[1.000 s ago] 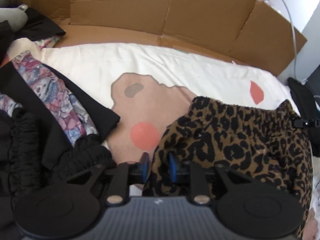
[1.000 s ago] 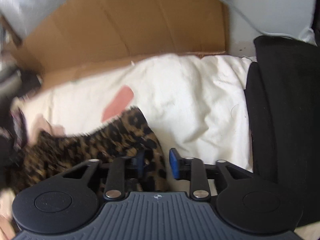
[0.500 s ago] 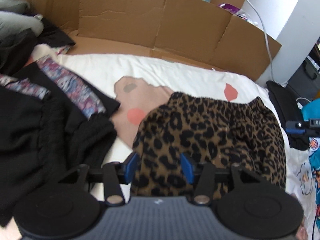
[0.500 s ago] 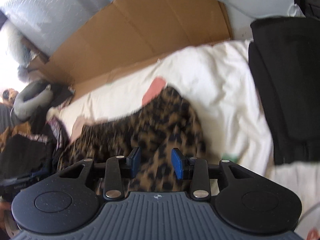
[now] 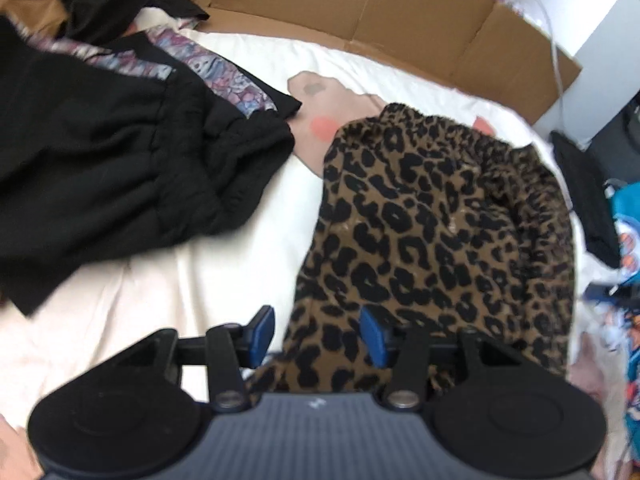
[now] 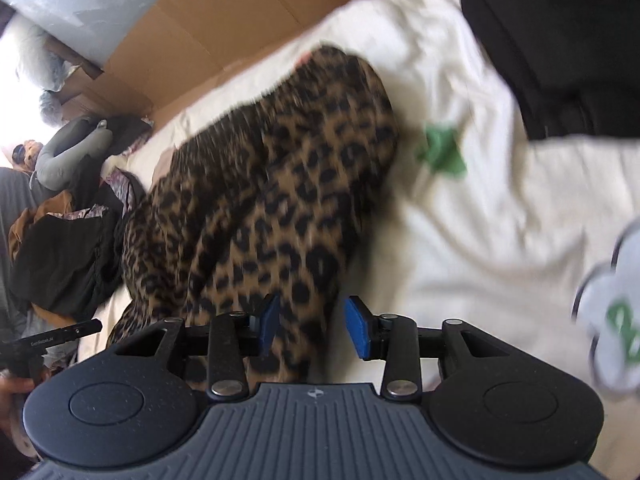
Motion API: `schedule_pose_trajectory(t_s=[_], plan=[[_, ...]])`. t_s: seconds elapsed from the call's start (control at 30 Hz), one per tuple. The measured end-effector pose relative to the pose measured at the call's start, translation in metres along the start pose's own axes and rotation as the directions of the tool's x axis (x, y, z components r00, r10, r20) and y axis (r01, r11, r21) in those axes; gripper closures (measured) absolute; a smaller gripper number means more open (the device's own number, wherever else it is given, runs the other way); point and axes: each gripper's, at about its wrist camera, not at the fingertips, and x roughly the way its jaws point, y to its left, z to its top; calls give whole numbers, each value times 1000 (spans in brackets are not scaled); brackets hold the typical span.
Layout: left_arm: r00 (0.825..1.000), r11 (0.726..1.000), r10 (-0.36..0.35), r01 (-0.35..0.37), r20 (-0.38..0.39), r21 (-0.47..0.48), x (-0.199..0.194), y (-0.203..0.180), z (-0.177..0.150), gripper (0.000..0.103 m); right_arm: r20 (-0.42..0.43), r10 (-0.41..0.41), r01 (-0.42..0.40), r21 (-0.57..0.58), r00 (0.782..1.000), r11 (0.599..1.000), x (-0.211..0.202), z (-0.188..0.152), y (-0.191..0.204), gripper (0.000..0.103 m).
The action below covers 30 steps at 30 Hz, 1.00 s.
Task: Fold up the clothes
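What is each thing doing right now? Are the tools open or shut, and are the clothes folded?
Left tool: open, holding nothing, above the near edge of the leopard garment.
Right tool: open, holding nothing.
Leopard garment: lying on the bed, laid roughly flat, rumpled.
Black clothes: heaped, not folded.
Bed sheet: spread out, wrinkled.
Cardboard: flattened, propped up behind the bed.

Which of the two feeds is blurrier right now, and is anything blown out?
Right wrist view: motion-smeared across the leopard-print garment and white sheet, upper left corner overexposed. Left wrist view: sharper on the garment, black clothes softly blurred, fisheye bends the cardboard.
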Motion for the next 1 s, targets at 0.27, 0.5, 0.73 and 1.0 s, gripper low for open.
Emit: schedule_pose_trajectory(t_s=[0.27, 0.5, 0.73, 1.0], plan=[[999, 999, 0, 2, -37, 44, 7, 6, -21, 47, -68, 57, -55, 27, 996, 998, 17, -33, 4, 52], [998, 984, -42, 50, -48, 171, 20, 7, -35, 40, -108, 119, -111, 78, 987, 991, 46, -45, 8, 52], [998, 971, -29, 44, -64, 234, 28, 11, -43, 63, -126, 167, -161, 54, 978, 985, 45, -31, 9, 103], [995, 976, -86, 93, -44, 196, 8, 21, -35, 91, -140, 60, -71, -79, 988, 994, -5, -20, 1, 103]])
